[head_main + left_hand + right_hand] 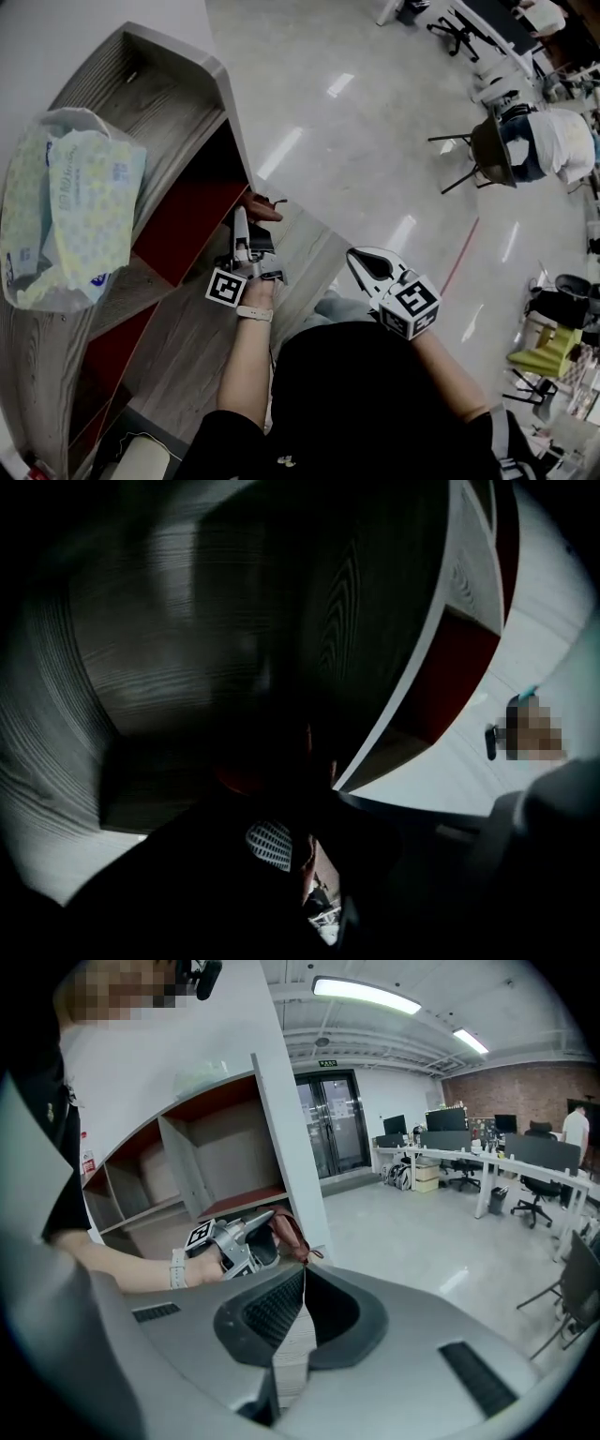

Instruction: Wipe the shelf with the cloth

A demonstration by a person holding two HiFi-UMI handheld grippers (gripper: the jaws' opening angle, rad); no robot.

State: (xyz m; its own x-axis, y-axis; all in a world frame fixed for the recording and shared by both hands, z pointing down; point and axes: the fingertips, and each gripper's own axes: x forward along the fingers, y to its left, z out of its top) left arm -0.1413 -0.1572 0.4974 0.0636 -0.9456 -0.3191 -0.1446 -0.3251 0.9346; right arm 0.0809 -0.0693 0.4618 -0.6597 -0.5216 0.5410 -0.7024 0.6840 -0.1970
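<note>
The wood-grain shelf (178, 112) with red back panels stands at the left. My left gripper (248, 225) reaches to the front edge of a compartment and is shut on a dark red-brown cloth (262, 208) bunched at its tips. The right gripper view shows that left gripper (270, 1224) and the cloth (292, 1234) hanging at the shelf's (216, 1157) white side edge. The left gripper view is very dark: only shelf boards (187, 649) and one ribbed pad (270, 844) show. My right gripper (361, 262) hovers off the shelf, shut and empty (302, 1274).
A clear plastic bag of tissue packs (66, 216) lies on the shelf's top. Grey polished floor spreads to the right, with a dark chair (487, 150) and a yellow-green chair (544, 356) further off. Office desks (469, 1162) stand far behind.
</note>
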